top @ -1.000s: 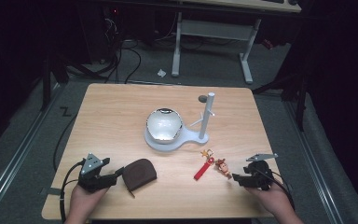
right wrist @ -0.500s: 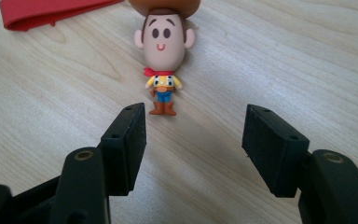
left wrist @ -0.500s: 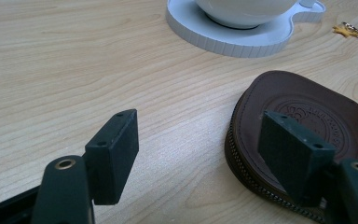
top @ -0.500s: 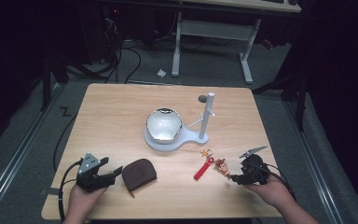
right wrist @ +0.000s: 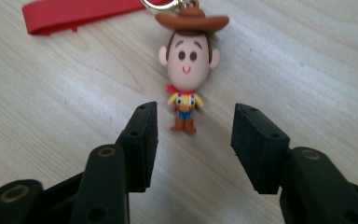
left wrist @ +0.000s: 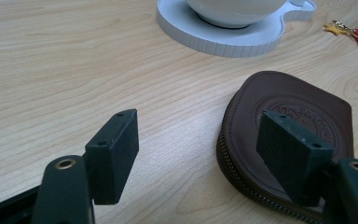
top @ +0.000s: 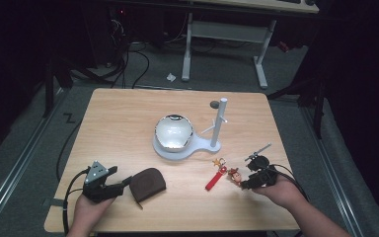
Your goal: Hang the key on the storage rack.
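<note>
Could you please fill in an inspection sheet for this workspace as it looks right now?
Surface: light wooden table, bare around the items.
Job's things: brown zip pouch lying flat; cowboy keychain with red strap; white stand holding a shiny bowl.
Clutter: nothing seen.
Grippers: left gripper open beside the pouch; right gripper open, pointed at the cowboy figure.
Cables: black lead from the left gripper.
Surroundings: dark floor, white desk frame behind.

Bright table, dark surroundings
</note>
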The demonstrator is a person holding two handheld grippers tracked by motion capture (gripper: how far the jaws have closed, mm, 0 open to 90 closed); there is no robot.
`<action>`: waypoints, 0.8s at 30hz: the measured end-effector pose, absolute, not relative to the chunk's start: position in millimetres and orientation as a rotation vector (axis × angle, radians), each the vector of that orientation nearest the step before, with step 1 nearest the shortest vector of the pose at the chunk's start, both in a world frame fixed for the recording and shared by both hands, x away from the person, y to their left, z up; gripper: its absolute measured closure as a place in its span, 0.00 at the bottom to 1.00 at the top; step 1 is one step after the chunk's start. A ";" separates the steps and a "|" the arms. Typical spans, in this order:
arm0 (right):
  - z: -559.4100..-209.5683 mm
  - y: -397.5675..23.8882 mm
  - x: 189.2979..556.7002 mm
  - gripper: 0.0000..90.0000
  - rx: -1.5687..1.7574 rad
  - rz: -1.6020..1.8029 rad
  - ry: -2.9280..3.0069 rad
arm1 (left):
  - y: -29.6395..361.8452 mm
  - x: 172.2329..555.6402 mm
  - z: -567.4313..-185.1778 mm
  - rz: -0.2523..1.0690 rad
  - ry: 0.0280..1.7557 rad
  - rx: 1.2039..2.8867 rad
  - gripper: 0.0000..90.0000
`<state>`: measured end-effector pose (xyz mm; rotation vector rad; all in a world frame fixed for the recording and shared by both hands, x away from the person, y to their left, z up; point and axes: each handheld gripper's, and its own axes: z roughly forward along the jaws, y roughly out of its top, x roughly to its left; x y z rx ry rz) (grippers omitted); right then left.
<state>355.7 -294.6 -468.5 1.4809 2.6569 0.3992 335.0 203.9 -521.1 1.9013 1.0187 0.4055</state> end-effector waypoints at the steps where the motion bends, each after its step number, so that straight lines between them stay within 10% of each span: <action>1: -468.5 -294.6 355.7 0.60 1.481 0.399 2.657 | 203.9 335.0 -521.1 0.405 1.019 1.901 0.34; 24: -490.9 -272.1 390.5 0.64 1.477 0.334 2.718 | 203.6 334.4 -521.2 0.404 1.001 1.910 0.34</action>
